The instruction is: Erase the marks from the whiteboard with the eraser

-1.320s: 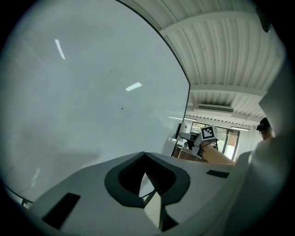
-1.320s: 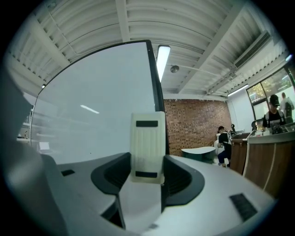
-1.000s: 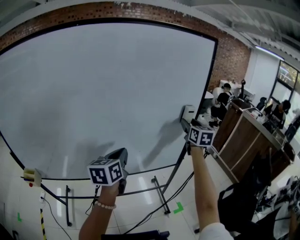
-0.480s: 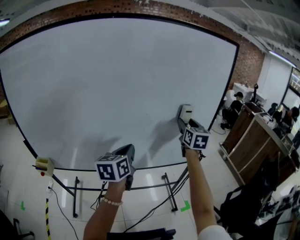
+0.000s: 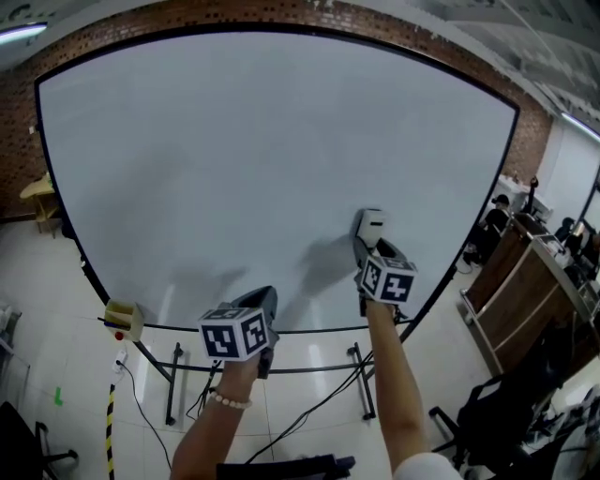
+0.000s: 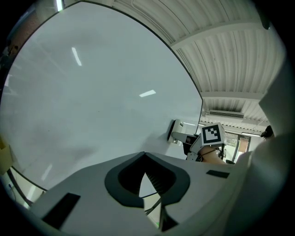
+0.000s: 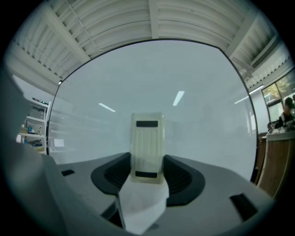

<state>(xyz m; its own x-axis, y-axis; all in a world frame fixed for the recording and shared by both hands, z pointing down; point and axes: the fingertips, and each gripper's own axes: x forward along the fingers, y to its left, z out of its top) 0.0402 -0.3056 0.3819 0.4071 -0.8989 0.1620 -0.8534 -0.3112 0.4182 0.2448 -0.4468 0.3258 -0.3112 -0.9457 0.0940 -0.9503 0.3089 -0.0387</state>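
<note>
Eraser (image 7: 147,147), cream with dark strips at either end, stands upright between the right gripper's (image 7: 147,174) jaws, which are clamped on its lower part. From the head view it sits against the lower right area of the whiteboard (image 5: 262,159), just above the bottom edge, throwing a shadow to its left. The board's surface reads plain pale grey, with ceiling lights glinting off it.

Left gripper (image 5: 258,302) hangs lower and to the left, near the board's bottom edge. Its own view shows the jaws drawn together at the tips with nothing between them. A bead bracelet (image 5: 228,401) circles that wrist.

Out wider, a small yellowish block (image 5: 122,319) clings to the board's lower left corner. Brick wall (image 5: 281,14) runs behind the board, a black stand (image 5: 361,380) carries it over the tiled floor (image 5: 141,431), and a wooden bench (image 5: 525,281) stands at far right.
</note>
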